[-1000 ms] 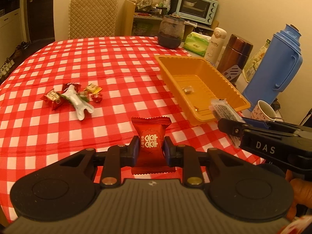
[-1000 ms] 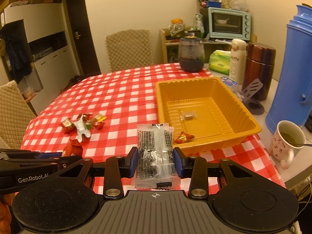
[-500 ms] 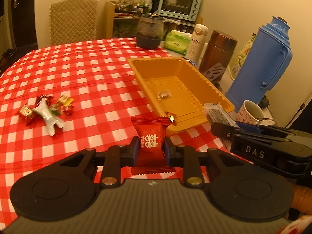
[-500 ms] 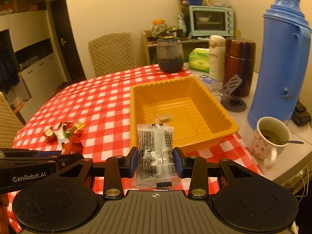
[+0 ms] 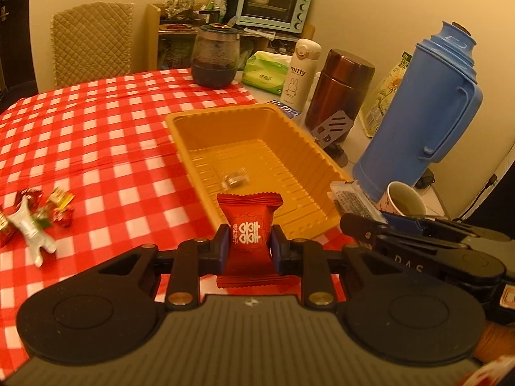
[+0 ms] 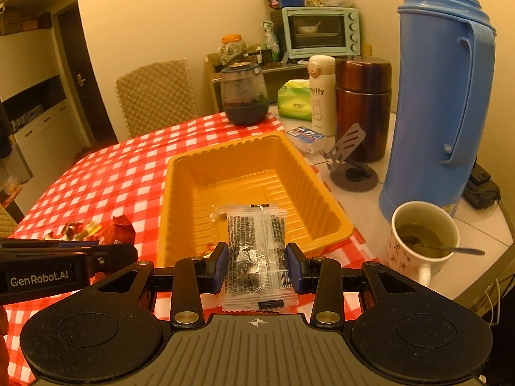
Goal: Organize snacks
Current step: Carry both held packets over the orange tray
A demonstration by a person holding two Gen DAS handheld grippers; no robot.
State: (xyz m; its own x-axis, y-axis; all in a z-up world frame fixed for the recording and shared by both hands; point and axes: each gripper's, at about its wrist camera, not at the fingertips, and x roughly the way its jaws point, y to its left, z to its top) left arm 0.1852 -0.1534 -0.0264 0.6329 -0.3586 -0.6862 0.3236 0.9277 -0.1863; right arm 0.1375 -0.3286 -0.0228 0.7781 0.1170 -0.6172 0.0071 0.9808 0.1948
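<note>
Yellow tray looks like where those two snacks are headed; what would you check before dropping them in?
1. Left tongs gripping the red candy packet: ok.
2. Right tongs gripping the clear snack packet: ok.
3. Yellow tray has bare floor: ok, one small wrapped sweet inside.
4. Packets fully past the near rim: cannot tell.
5. Full mug clear of the right tongs: ok, apart, though close.

Worktop [image 5: 96, 135]: cloth in red-and-white check. Tray [image 6: 180, 173]: orange-yellow, floor ribbed. Left packet [image 5: 248, 234]: red, white emblem. Right packet [image 6: 256, 251]: clear film, black print, dark contents. Flask [image 6: 441, 96]: blue. Canister [image 6: 363, 103]: glossy brown. Bottle [image 6: 322, 93]: white, rabbit drawing. Toaster oven [image 6: 318, 32]: pale teal. Mug [image 6: 418, 241]: white, small floral pattern. Each hand-held gripper [image 5: 248, 249] [image 6: 256, 265]: black, blue pads.
</note>
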